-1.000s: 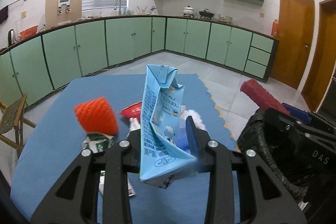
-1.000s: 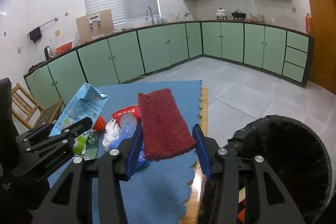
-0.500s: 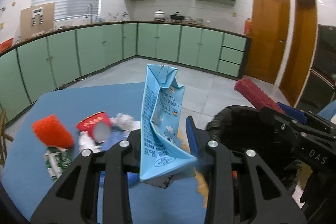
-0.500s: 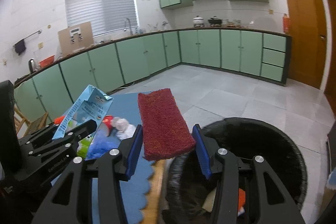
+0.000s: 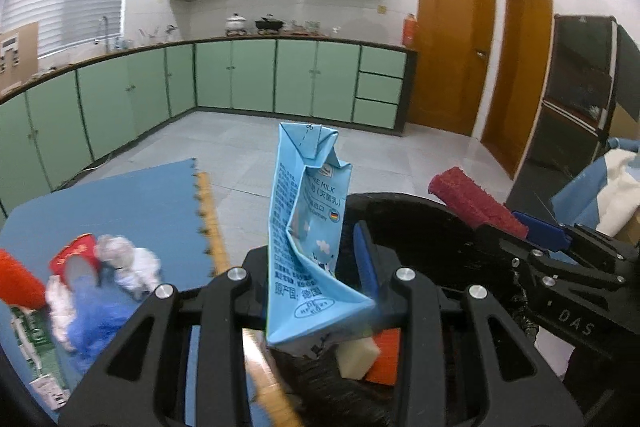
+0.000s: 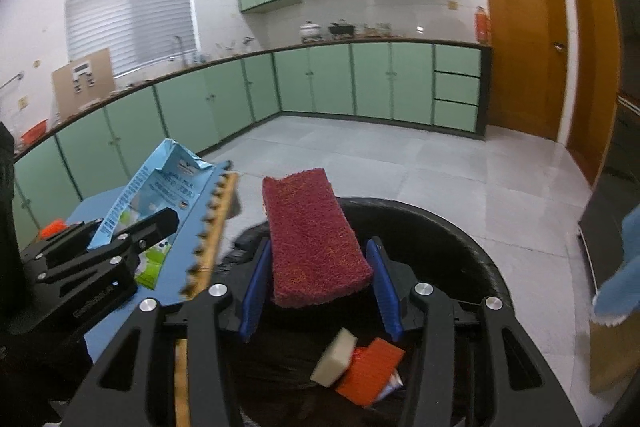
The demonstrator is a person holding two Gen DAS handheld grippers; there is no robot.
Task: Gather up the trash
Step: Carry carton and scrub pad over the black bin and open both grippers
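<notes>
A crumpled light blue milk carton point(image 5: 308, 239) stands upright between the pads of my left gripper point(image 5: 316, 267), which is shut on it above the near rim of the black bin point(image 5: 416, 227). The carton point(image 6: 156, 191) also shows at the left of the right wrist view, held over the table's edge. My right gripper point(image 6: 318, 285) is shut on a dark red scouring pad point(image 6: 314, 239) directly over the open bin point(image 6: 452, 247). Inside the bin lie a beige sponge point(image 6: 335, 357) and an orange piece point(image 6: 372, 371).
A blue mat point(image 5: 120, 203) with a wooden edge point(image 5: 214, 227) covers the table to the left; a red wrapper point(image 5: 74, 255), white tissue point(image 5: 132, 263), blue crumpled plastic point(image 5: 96, 315) and an orange foam net point(image 5: 16, 283) lie on it. Green cabinets and wooden doors stand beyond open floor.
Both grippers have swung right, away from the table's middle, each keeping its load. The bin now sits under the scouring pad and just ahead of the carton.
</notes>
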